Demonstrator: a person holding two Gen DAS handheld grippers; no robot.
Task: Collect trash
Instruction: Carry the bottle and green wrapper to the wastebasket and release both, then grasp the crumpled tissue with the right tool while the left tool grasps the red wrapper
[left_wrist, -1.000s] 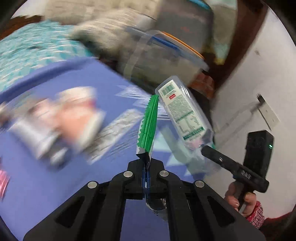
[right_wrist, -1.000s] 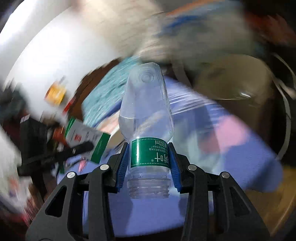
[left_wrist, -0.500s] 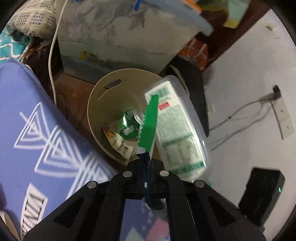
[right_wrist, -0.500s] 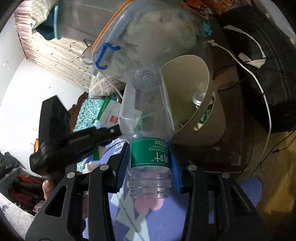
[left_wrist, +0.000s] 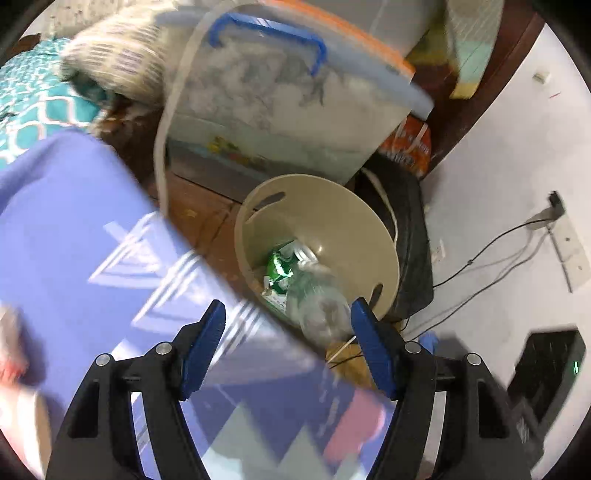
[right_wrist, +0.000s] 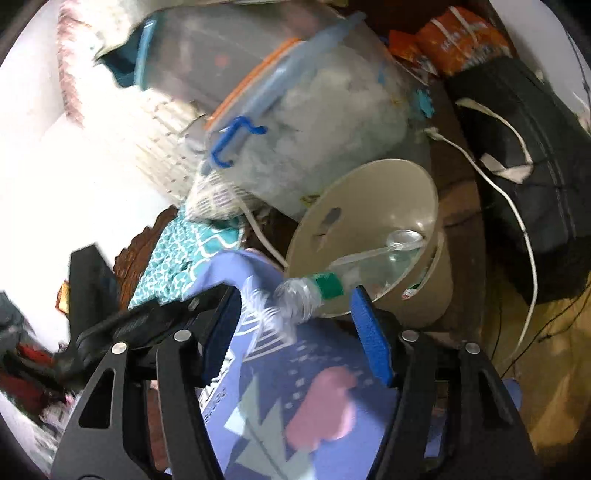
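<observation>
My left gripper (left_wrist: 286, 343) hung over the beige bin (left_wrist: 343, 206), its blue pads (left_wrist: 205, 345) standing wide apart after just opening, with nothing pressed between them. A clear plastic bottle (left_wrist: 319, 301), blurred, lay at the bin's near rim among green and white wrappers (left_wrist: 280, 267) inside. The purple bedsheet (left_wrist: 74, 229) filled the lower left. Behind the bin stood a clear storage box (left_wrist: 280, 107) with blue handle, a black bag (left_wrist: 410, 229) beside it, and cables (left_wrist: 491, 251) trailed across the white wall at right
</observation>
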